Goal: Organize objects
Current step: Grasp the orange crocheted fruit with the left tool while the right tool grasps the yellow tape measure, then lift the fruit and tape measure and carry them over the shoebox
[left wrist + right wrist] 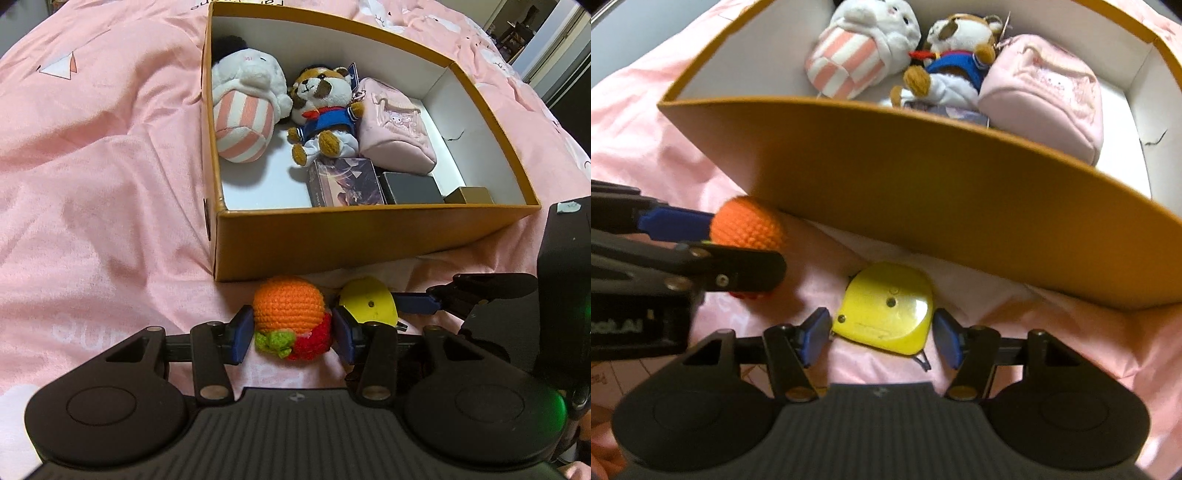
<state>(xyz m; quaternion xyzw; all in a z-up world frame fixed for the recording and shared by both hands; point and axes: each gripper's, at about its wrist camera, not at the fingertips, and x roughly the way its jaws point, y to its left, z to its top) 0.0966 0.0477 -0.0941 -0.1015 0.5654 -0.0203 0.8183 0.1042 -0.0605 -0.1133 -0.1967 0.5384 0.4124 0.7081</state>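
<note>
A crocheted toy (290, 314), orange on top with a red base and a green leaf, lies on the pink bedsheet just in front of the orange box (369, 236). My left gripper (291, 323) points down over it, and both blue pads press its sides. Right beside it lies a yellow tape measure (886, 306). My right gripper (881, 319) straddles the tape measure with a small gap at each pad, so it is open. In the right wrist view the left gripper's blue finger (676, 221) rests against the orange toy (748, 223).
The white-lined orange box (923, 184) holds a white plush with pink stripes (245, 110), a brown plush in a blue sailor suit (325, 107), a pink pouch (397, 125) and several small boxes (345, 181). Its near wall stands close behind both grippers. Pink sheet (92, 184) spreads to the left.
</note>
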